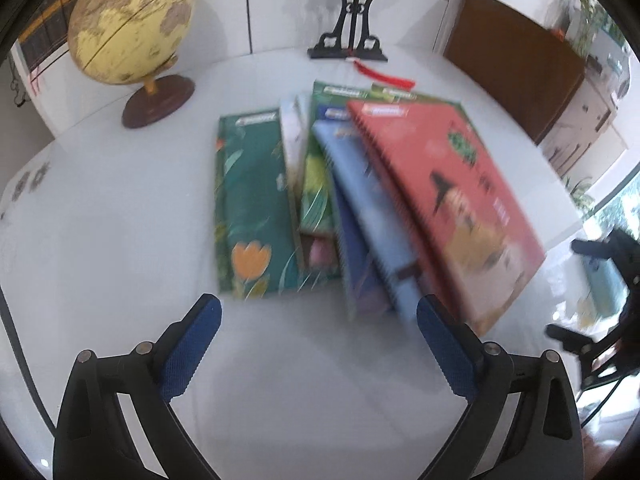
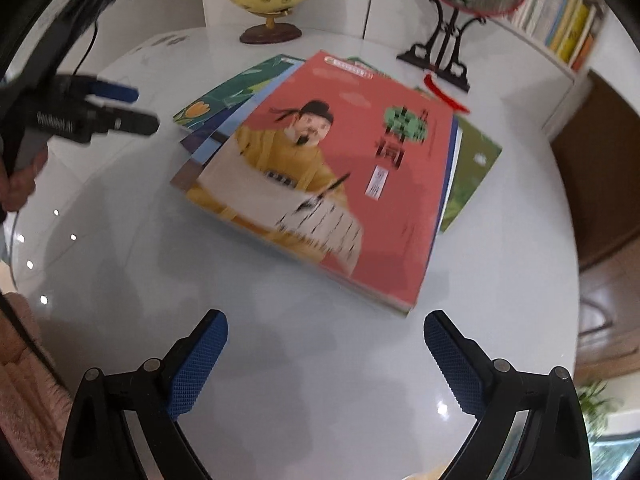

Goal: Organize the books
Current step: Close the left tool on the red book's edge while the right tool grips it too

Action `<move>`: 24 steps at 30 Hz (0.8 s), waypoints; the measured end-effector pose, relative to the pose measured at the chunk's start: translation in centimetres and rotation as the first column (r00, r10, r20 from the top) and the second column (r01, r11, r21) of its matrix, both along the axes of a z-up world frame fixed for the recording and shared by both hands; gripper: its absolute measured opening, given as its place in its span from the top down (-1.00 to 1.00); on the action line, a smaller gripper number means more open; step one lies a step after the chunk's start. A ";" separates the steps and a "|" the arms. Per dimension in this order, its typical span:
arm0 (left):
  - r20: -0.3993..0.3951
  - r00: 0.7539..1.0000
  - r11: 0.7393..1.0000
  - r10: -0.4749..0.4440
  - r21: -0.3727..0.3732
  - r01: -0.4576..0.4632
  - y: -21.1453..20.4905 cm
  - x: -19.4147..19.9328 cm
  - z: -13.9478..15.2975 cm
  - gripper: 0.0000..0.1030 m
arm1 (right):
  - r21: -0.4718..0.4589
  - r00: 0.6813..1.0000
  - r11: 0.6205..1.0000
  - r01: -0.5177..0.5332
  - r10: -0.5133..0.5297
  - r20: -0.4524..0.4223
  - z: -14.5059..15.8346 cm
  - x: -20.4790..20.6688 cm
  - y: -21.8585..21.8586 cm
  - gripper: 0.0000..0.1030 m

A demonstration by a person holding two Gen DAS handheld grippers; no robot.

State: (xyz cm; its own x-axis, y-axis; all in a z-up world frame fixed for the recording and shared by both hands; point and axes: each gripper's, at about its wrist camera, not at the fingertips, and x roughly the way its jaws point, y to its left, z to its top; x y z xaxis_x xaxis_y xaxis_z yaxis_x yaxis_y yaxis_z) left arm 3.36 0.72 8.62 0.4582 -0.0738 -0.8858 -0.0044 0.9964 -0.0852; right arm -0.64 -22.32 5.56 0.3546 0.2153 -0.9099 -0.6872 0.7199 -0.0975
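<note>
Books are lying fanned out in a loose, overlapping pile near the middle of the white tabletop (image 1: pixel 120 208). A red book (image 2: pixel 352 184) with a figure in a yellow robe is sitting on top, tilted across the others. Under it a blue book (image 1: pixel 360 200) is showing, then a light green book (image 1: pixel 316 176), and a dark green book (image 1: pixel 250 208) with an orange tulip is lying flat at the left edge of the pile. Both frames are blurring somewhat.

The left tool (image 1: pixel 318 320) is hovering just short of the near edge of the pile, its blue pads spread wide and gripping nothing. The right tool (image 2: pixel 326 334) is hanging over bare tabletop close to the red book's near corner, jaws likewise wide apart and empty.

Behind the pile, a yellow globe (image 1: pixel 130 26) on a dark round base is standing to the left, and a round fan on a black stand (image 2: pixel 440 60) with a red tassel (image 1: pixel 380 76) is standing to the right.
</note>
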 end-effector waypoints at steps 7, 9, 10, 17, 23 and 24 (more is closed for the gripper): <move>0.027 0.998 0.995 0.064 -0.079 -0.061 -1.6 3.3 0.6 -0.90 | 0.241 0.979 0.949 0.201 -0.193 -0.059 2.2 5.6 -3.8 -0.91; 0.014 0.997 0.995 0.074 -0.071 -0.073 -2.1 4.1 -0.3 -0.90 | 0.314 0.970 0.918 0.244 -0.223 -0.101 2.3 7.4 -4.6 -0.91; 0.002 0.997 0.995 0.080 -0.067 -0.080 -2.5 4.6 -0.7 -0.89 | 0.333 0.966 0.907 0.256 -0.228 -0.120 2.1 8.2 -4.7 -0.91; 0.013 0.995 0.990 0.099 -0.105 -0.097 -4.5 5.6 -1.2 -0.89 | 0.519 0.922 0.772 0.367 -0.226 -0.316 0.4 11.9 -6.5 -0.91; -0.017 0.996 0.990 0.091 -0.110 -0.093 -5.1 6.3 -2.0 -0.89 | 0.539 0.907 0.757 0.369 -0.166 -0.387 -0.9 13.2 -5.4 -0.91; -0.021 0.996 0.989 0.089 -0.114 -0.091 -5.1 6.4 -2.2 -0.89 | 0.545 0.907 0.755 0.365 -0.156 -0.392 -1.2 13.2 -5.4 -0.91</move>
State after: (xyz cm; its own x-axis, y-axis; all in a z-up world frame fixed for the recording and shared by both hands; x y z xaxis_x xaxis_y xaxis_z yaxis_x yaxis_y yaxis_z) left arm 9.76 -4.42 6.47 0.4535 -0.1341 -0.8811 -0.0956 0.9756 -0.1977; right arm 12.59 -27.72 4.39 0.2078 0.6871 -0.6962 -0.3806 0.7124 0.5896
